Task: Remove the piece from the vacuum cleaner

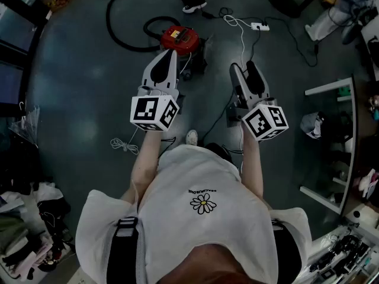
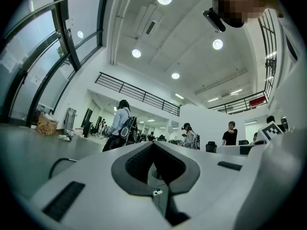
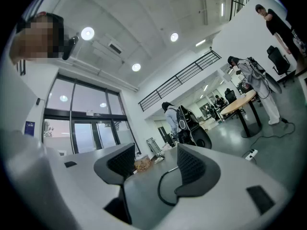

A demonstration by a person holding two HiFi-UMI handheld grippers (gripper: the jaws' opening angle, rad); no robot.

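The red canister vacuum cleaner (image 1: 179,38) sits on the dark floor ahead of me, its black hose (image 1: 121,31) looping off to the left. My left gripper (image 1: 169,53) points at it from just short of it and above, its jaws together with nothing held; in the left gripper view (image 2: 153,145) the pads meet at their tips. To the right of the vacuum, my right gripper (image 1: 244,68) is open, and its pads (image 3: 192,166) stand well apart with only floor between them. I cannot make out which piece of the vacuum comes off.
A white power strip (image 1: 259,26) and its cords lie beyond the right gripper. A person's feet (image 1: 192,5) stand behind the vacuum. A glass table (image 1: 331,141) is at the right, bags and clutter (image 1: 23,229) at the lower left. Several people stand in the hall.
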